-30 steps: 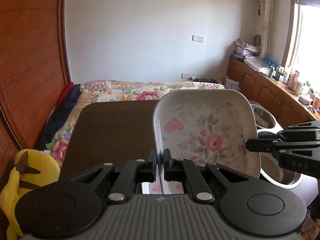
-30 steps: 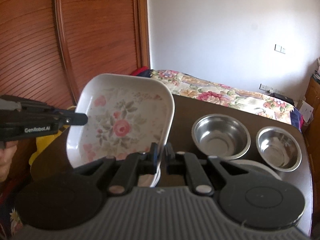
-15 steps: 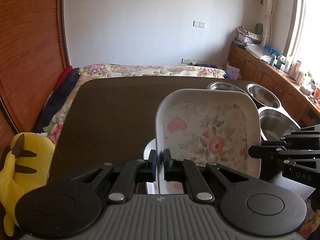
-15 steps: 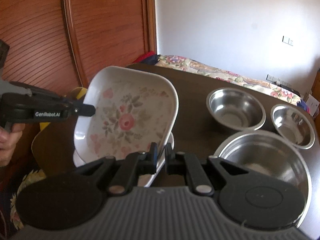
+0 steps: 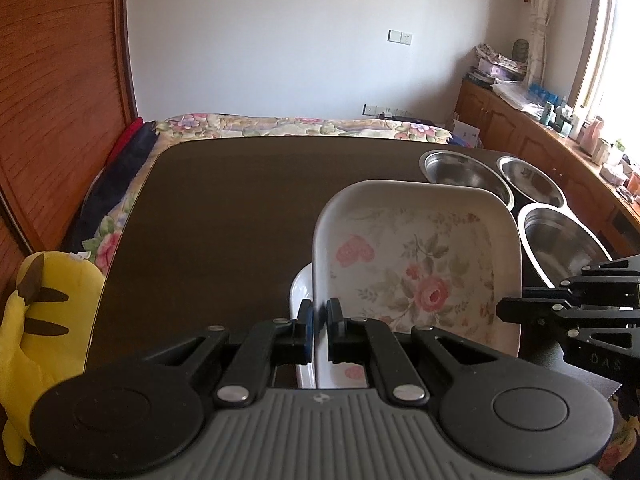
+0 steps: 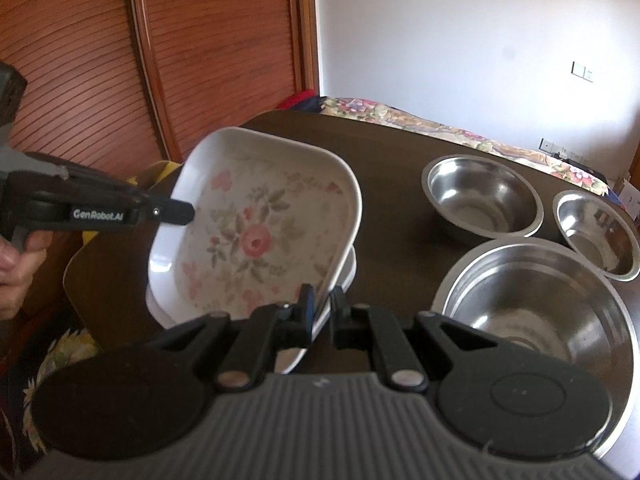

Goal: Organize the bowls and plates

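A square white plate with a pink rose pattern [image 5: 416, 264] [image 6: 256, 232] hangs tilted just above a plain white plate [image 5: 300, 292] [image 6: 349, 266] on the dark table. My left gripper [image 5: 318, 316] is shut on the floral plate's left rim. My right gripper [image 6: 322, 300] is shut on the opposite rim, and its tip also shows side-on in the left wrist view. Three steel bowls stand to the right: a large one [image 6: 536, 300], a medium one [image 6: 480, 196] and a small one [image 6: 596, 232].
The dark brown table [image 5: 224, 220] has bare room left of and beyond the plates. A yellow plush toy [image 5: 40, 312] sits off its left edge, with a floral bed [image 5: 280, 126] behind. A person's hand [image 6: 16, 256] holds the left gripper's handle.
Both grippers have come down with the floral plate, which now sits lower and close over the white plate. The steel bowls and more of the table have come into view.
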A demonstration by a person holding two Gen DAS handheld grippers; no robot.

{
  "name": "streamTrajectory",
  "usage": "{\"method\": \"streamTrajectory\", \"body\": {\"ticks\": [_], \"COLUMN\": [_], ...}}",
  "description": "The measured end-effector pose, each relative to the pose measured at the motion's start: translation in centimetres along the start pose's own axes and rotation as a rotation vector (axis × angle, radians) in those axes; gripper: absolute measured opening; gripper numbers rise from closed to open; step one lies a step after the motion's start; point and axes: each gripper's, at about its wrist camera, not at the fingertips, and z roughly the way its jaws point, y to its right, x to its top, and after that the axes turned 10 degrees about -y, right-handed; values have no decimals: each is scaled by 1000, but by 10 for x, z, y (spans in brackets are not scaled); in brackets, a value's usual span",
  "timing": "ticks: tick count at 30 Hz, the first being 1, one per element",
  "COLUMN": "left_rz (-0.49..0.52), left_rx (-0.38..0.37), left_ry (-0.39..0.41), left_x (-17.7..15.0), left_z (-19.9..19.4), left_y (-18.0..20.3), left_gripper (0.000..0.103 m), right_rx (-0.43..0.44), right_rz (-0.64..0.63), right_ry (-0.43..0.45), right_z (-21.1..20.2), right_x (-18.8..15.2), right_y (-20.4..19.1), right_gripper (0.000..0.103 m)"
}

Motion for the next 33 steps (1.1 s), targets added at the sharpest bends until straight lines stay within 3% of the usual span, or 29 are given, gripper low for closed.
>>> {"method": "streamTrajectory", "body": {"ticks": [30,31,33], "left_rz": [-13,-12,-14], "left_rx": [4,4,6], "left_ry": [-14,-11,9], "left_x": [-3,-3,-2], "left_z": [17,16,12], "left_y": [-2,-2,-3], "left_gripper": [21,21,35], "right_rx": [-33,-34,-24], "right_rz": [8,6,3], "right_ry": [-3,5,9], "right_z": [15,13,10], "right_x": [1,1,0], "right_y": [-7,-8,-8], "right_gripper": [11,11,11]}}
